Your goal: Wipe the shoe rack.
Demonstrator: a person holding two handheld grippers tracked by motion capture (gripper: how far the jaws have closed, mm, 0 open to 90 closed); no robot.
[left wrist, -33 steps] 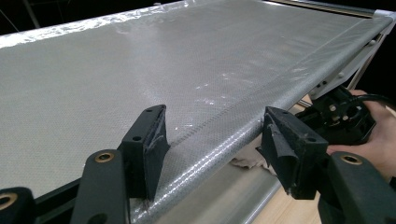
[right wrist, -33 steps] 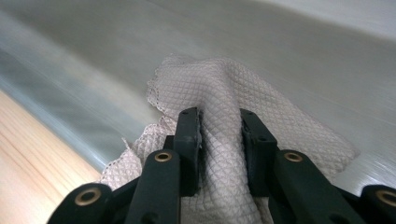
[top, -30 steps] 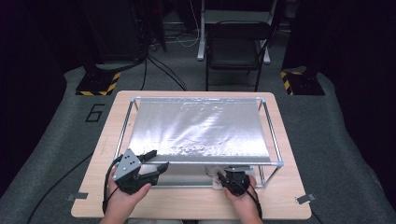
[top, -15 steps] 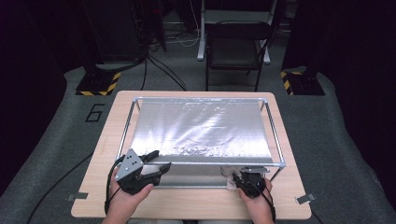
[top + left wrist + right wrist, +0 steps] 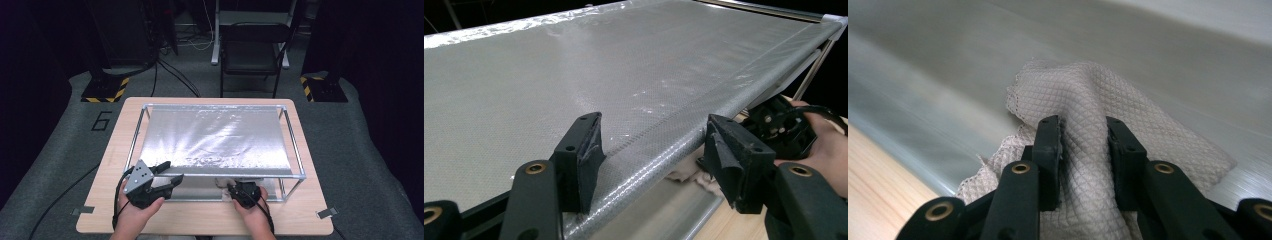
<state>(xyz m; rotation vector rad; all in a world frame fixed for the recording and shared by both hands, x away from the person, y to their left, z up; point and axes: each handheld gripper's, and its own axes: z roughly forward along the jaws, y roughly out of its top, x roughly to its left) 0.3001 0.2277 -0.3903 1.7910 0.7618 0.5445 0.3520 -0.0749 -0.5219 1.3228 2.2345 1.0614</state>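
Observation:
A silvery film [image 5: 215, 137] is stretched over the top of a metal frame [image 5: 297, 155] on the wooden table [image 5: 200, 220]. My left gripper [image 5: 172, 171] is open at the film's front left edge. In the left gripper view, one of its jaws stands over the film [image 5: 574, 75] and the other just past the front edge, with neither pad pressing. My right gripper [image 5: 232, 187] reaches under the film's front edge and is shut on a beige waffle cloth [image 5: 1158, 145], which is bunched between its pads [image 5: 1050, 145] on the lower shiny sheet. The cloth [image 5: 689, 172] and the right gripper [image 5: 781, 127] show past the left gripper's jaw.
The frame's front rail and right post [image 5: 281, 189] stand close to the right hand. A black chair [image 5: 252, 55] and stands with striped bases [image 5: 105, 90] sit on the floor behind the table. Tape tabs [image 5: 327, 213] mark the table's front corners.
The right gripper with the cloth swung to the right under the film, then came back to the left. The left gripper has stayed where it was.

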